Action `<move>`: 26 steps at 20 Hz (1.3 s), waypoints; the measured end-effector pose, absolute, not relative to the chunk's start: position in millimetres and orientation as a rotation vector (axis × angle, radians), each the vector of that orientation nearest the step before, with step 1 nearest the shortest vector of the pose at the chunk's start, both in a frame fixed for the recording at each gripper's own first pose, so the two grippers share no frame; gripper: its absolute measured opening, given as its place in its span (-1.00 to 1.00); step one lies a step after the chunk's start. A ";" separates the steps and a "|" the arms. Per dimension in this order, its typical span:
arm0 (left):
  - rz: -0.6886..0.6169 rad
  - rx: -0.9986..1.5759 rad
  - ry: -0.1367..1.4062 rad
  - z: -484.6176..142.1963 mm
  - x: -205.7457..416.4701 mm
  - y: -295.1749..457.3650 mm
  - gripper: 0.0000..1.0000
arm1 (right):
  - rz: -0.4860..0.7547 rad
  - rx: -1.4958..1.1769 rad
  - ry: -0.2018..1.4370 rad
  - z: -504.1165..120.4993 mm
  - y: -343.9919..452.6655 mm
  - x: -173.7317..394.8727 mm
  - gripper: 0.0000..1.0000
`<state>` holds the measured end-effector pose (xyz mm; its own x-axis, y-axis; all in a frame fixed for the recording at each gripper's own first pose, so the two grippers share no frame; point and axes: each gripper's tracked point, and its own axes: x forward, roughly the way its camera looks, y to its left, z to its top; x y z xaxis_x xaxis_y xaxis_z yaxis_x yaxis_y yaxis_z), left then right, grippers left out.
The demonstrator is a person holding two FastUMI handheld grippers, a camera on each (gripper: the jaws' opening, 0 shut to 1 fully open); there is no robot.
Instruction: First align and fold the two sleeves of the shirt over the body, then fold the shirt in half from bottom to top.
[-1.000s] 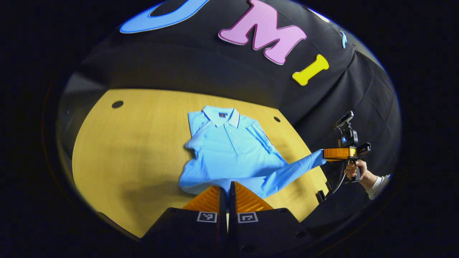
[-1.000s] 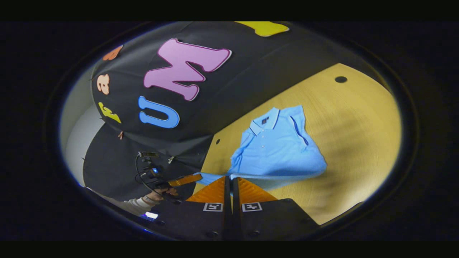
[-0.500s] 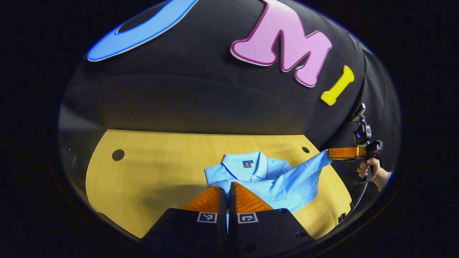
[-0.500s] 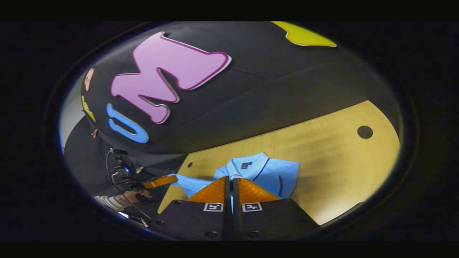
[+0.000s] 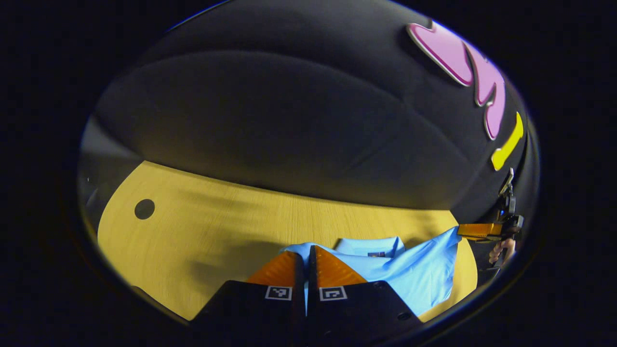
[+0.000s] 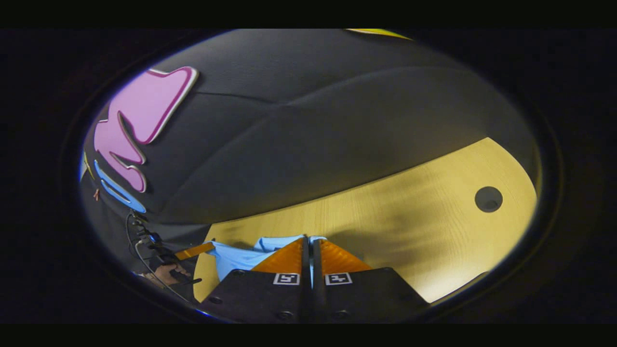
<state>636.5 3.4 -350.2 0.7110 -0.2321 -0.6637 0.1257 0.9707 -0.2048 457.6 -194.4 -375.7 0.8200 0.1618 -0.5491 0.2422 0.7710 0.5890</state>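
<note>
The light blue polo shirt [image 5: 419, 274] lies on the yellow wooden table [image 5: 202, 241], its bottom hem lifted and stretched between both grippers close to the collar [image 5: 368, 246]. In the left gripper view, my left gripper [image 5: 305, 249] is shut on one hem corner. My right gripper [image 5: 462, 230], held by a hand [image 5: 501, 250], pinches the other corner at the far right. In the right gripper view, the right gripper [image 6: 310, 240] is shut on blue cloth, the shirt [image 6: 231, 258] runs off to the left, and the left gripper [image 6: 205, 247] holds its far corner. Most of the shirt's body is hidden under the raised cloth.
A round hole [image 5: 144, 208] is cut in the tabletop left of the shirt, and another hole [image 6: 488, 199] shows to the right in the right gripper view. The booth's black cloth wall [image 5: 289, 120] rises just behind the table's far edge.
Both grippers have carried the shirt's bottom hem up and forward, from the near side to over the collar. The body that lay spread out is now covered by the folded-over cloth.
</note>
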 end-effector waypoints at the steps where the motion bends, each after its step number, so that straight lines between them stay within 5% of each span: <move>1: -0.181 -0.109 0.779 -360.4 640.3 13.0 -0.84 | -0.075 0.692 0.648 -387.2 -199.7 459.2 -1.00; 3: -0.150 0.013 0.830 -375.3 641.9 25.0 -0.64 | -0.111 0.673 0.681 -402.8 -206.4 460.5 -0.91; 7: -0.096 0.080 0.821 -365.0 643.1 24.5 0.66 | -0.071 0.640 0.713 -415.0 -197.0 453.2 -1.00; 8: -0.078 0.099 0.792 -357.4 646.5 26.6 1.00 | -0.060 0.592 0.709 -411.8 -198.1 448.9 -0.63; 9: -0.071 0.113 0.767 -352.6 648.4 26.7 0.99 | -0.055 0.550 0.695 -408.5 -199.1 448.9 -0.26; 10: -0.073 0.112 0.747 -342.3 648.6 24.6 0.99 | -0.043 0.518 0.678 -400.7 -199.4 447.6 -0.29; 11: -0.074 0.102 0.728 -331.4 646.5 21.3 1.00 | -0.036 0.495 0.658 -388.3 -198.3 446.1 0.09; 14: -0.096 0.084 0.665 -291.0 632.4 9.7 1.00 | -0.013 0.427 0.592 -349.5 -190.5 440.7 0.43; 15: -0.109 0.092 0.638 -275.2 624.6 5.1 1.00 | -0.003 0.393 0.573 -336.5 -186.8 437.1 0.32; 16: -0.121 0.101 0.613 -259.4 614.5 1.7 1.00 | 0.007 0.357 0.560 -323.1 -183.3 430.9 0.70; 17: -0.135 0.109 0.594 -243.6 601.4 -3.4 1.00 | 0.017 0.326 0.542 -308.4 -179.1 423.9 0.60; 18: -0.150 0.110 0.570 -226.1 588.9 -7.9 1.00 | 0.027 0.303 0.526 -295.3 -173.9 415.1 0.94; 26: -0.214 0.144 0.390 -112.5 463.4 -22.3 0.99 | -0.027 0.192 0.372 -190.5 -149.9 319.4 0.96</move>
